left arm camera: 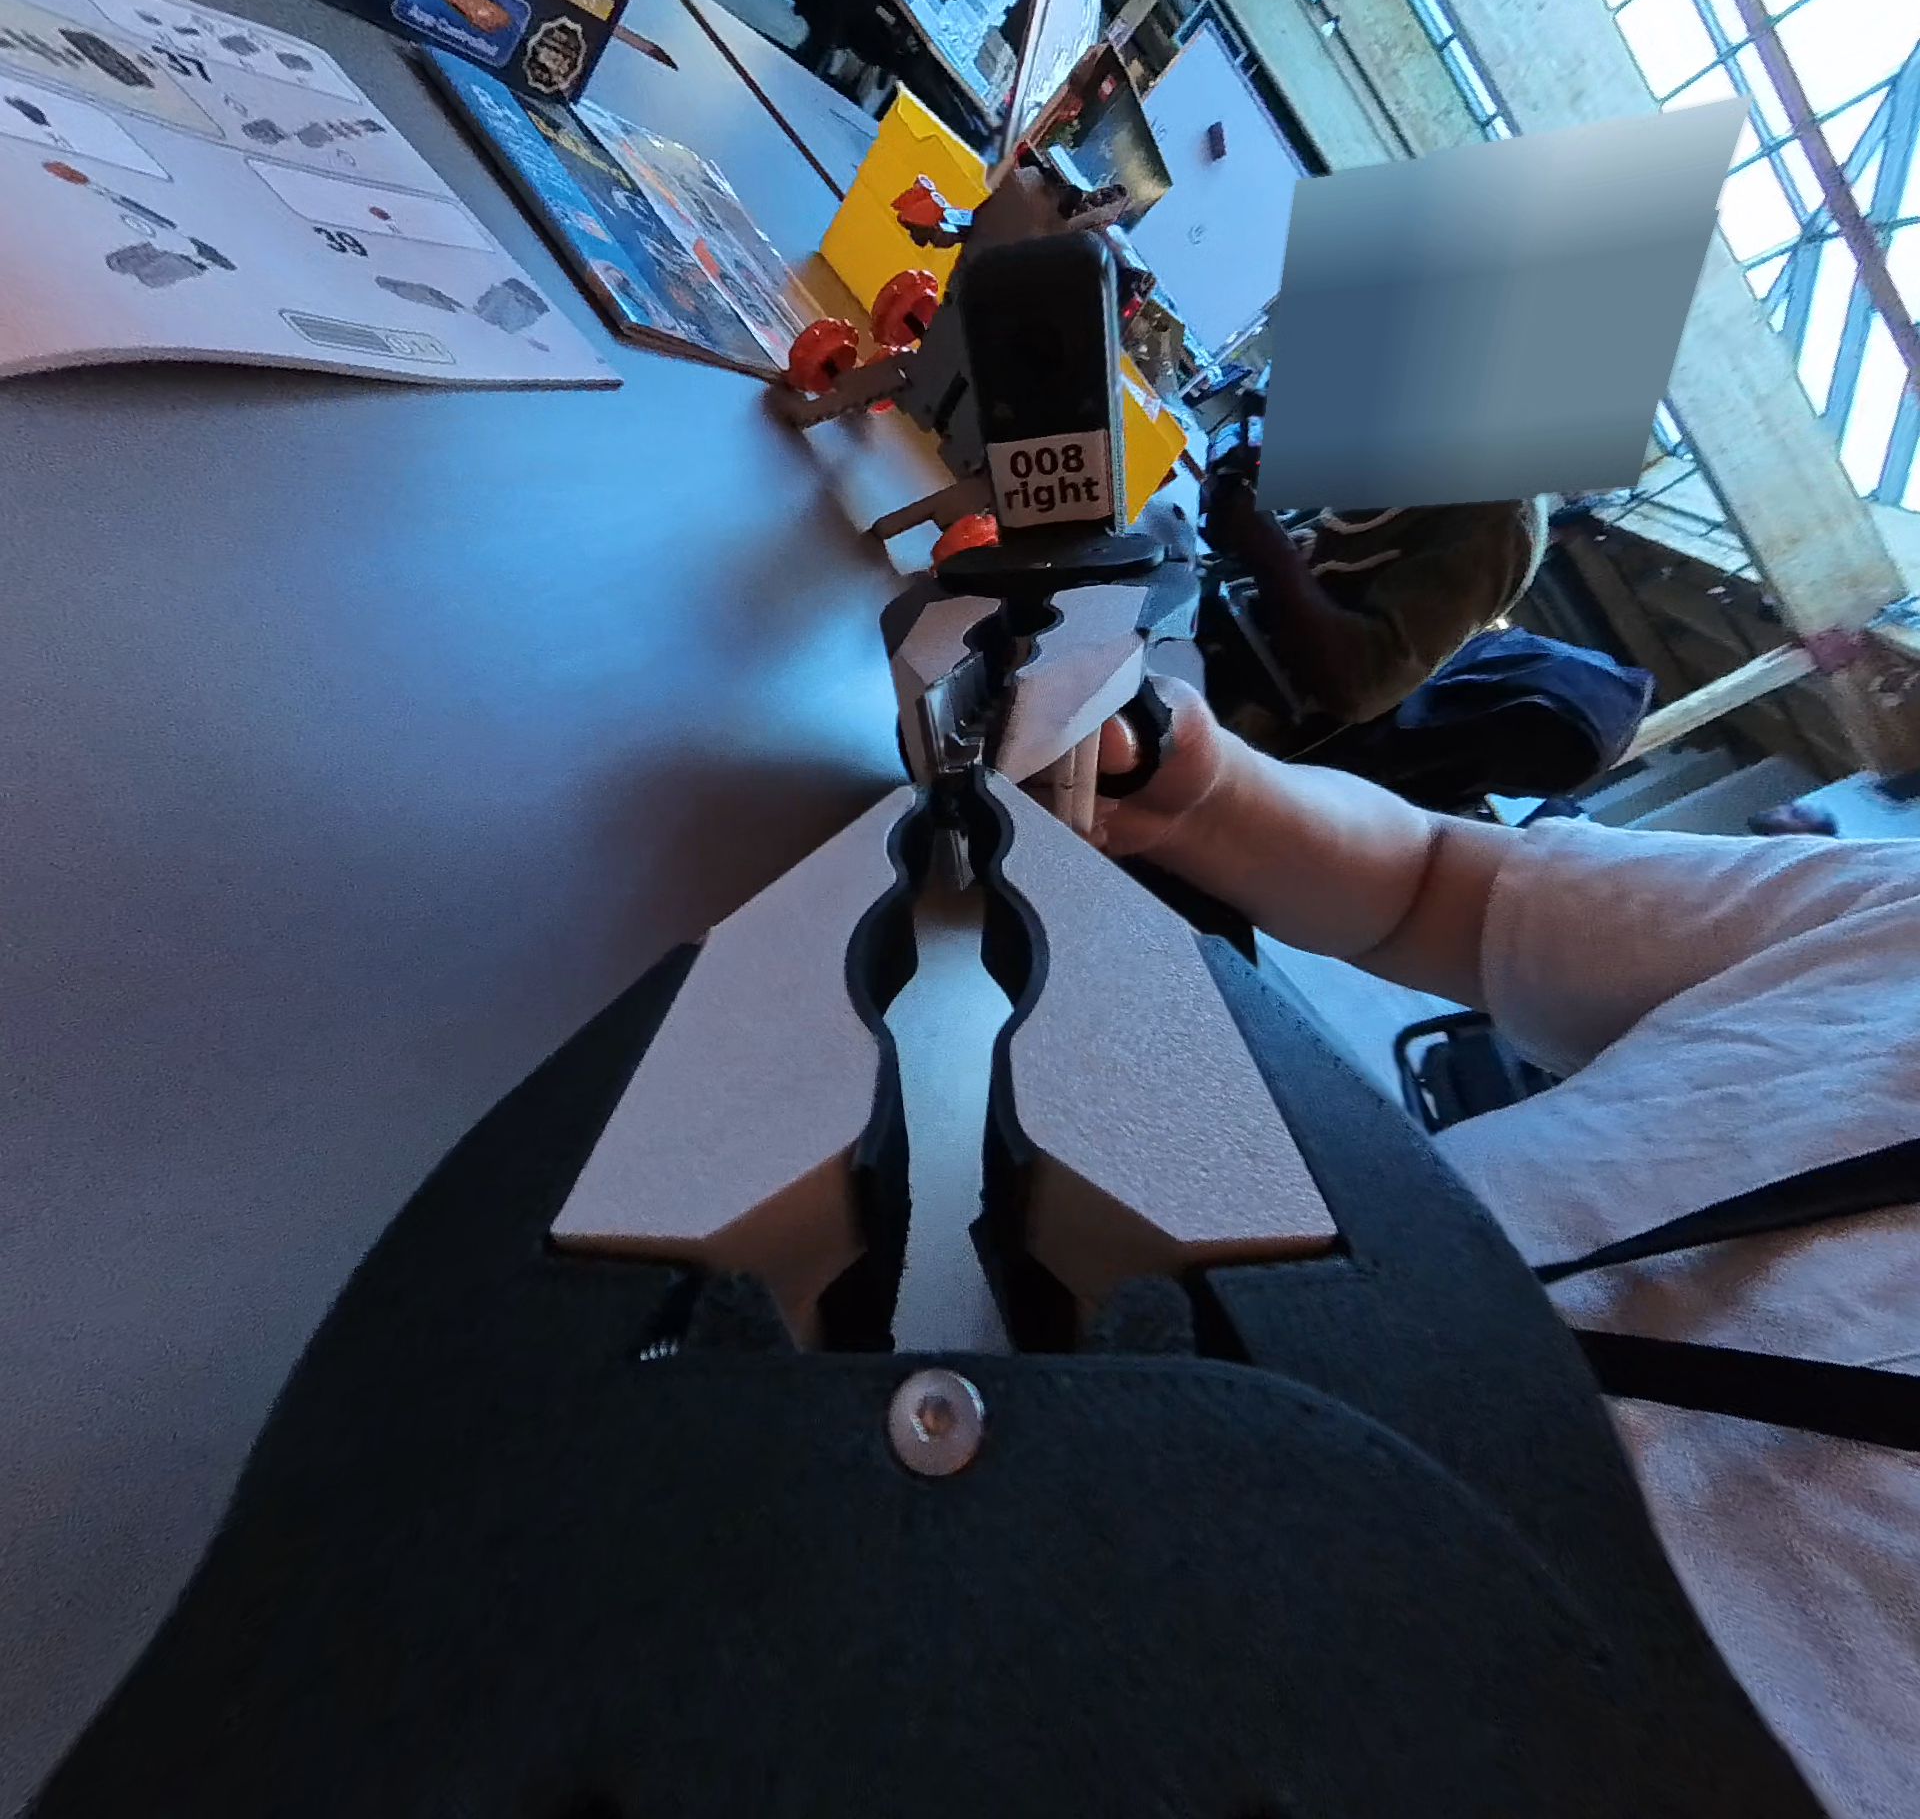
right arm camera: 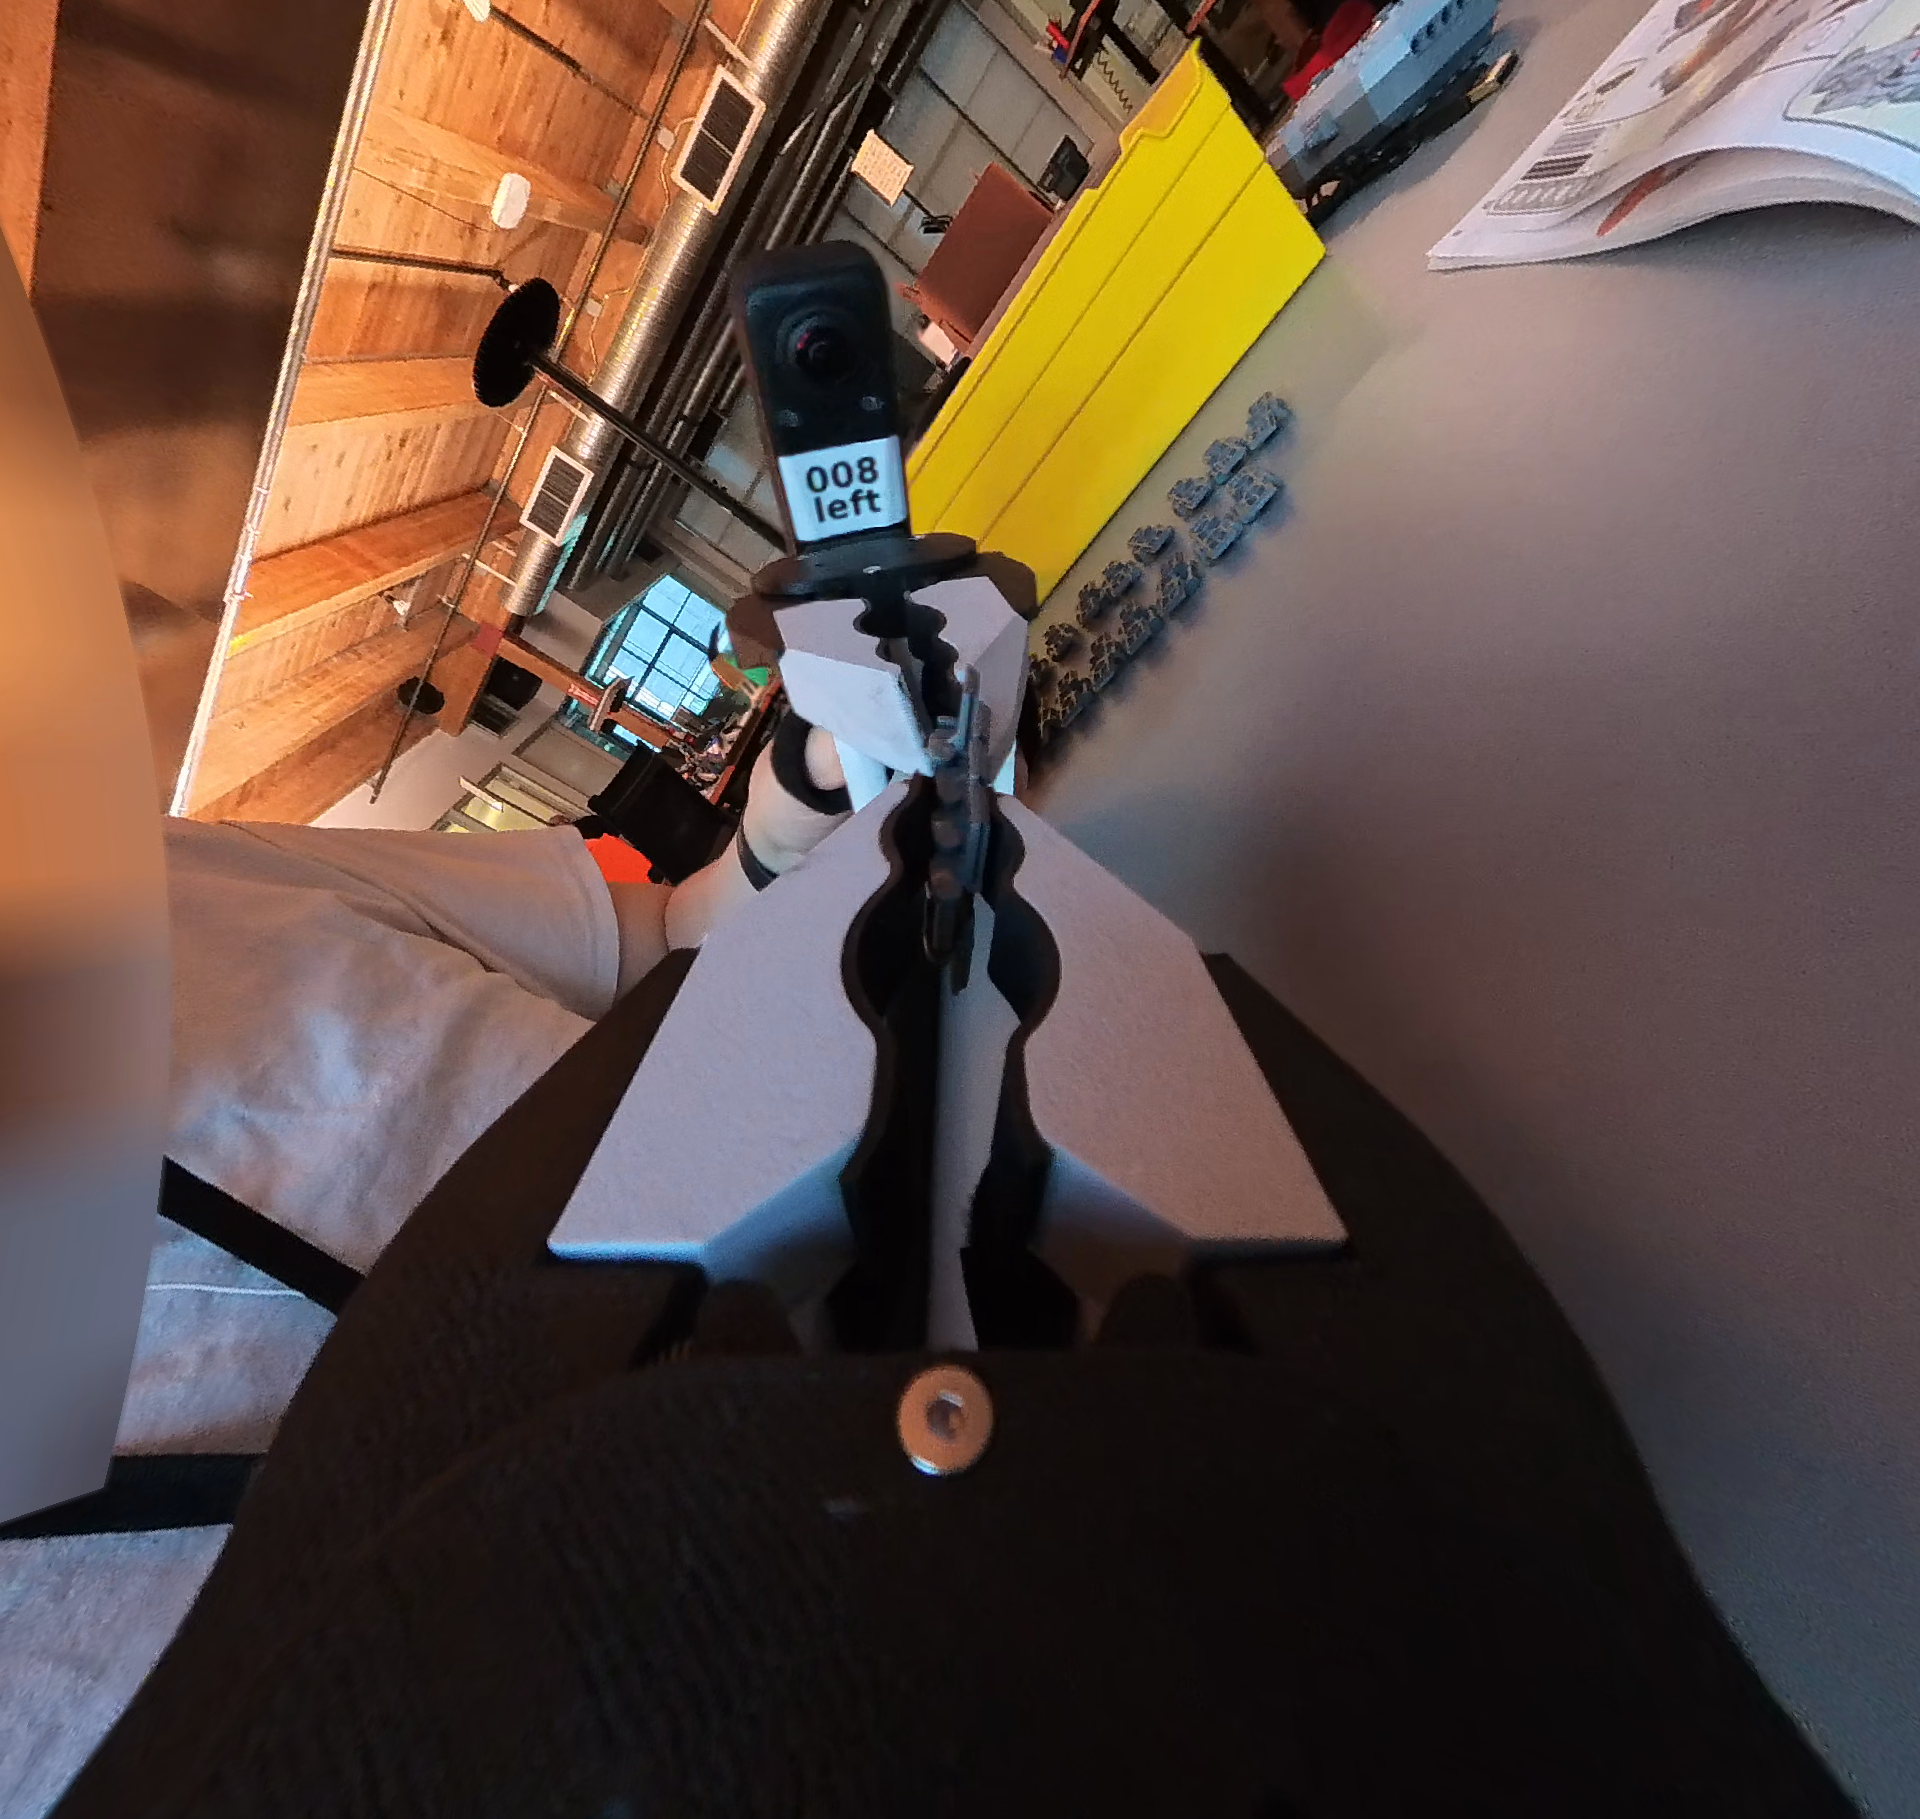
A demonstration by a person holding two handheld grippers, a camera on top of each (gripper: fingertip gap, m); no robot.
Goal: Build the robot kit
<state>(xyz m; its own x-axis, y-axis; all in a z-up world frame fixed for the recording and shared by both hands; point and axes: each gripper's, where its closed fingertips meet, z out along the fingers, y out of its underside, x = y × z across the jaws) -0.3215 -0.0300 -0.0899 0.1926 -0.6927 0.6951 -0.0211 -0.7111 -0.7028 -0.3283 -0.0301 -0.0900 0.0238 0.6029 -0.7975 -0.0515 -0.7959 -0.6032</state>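
Observation:
My left gripper and my right gripper point at each other tip to tip above the grey table. A short strip of small dark grey brick links is pinched in the right gripper's jaws and reaches to the left gripper, which is shut on its far end. In the left wrist view the grey links sit between the right gripper and my own closed tips. I cannot tell whether it is one strip or two joined pieces. A person's hand holds the right gripper.
An open instruction booklet and a printed box lie at the left. A yellow tray, orange wheels, rows of loose grey links and a grey brick model stand behind the grippers. The grippers are tip to tip, or close to it.

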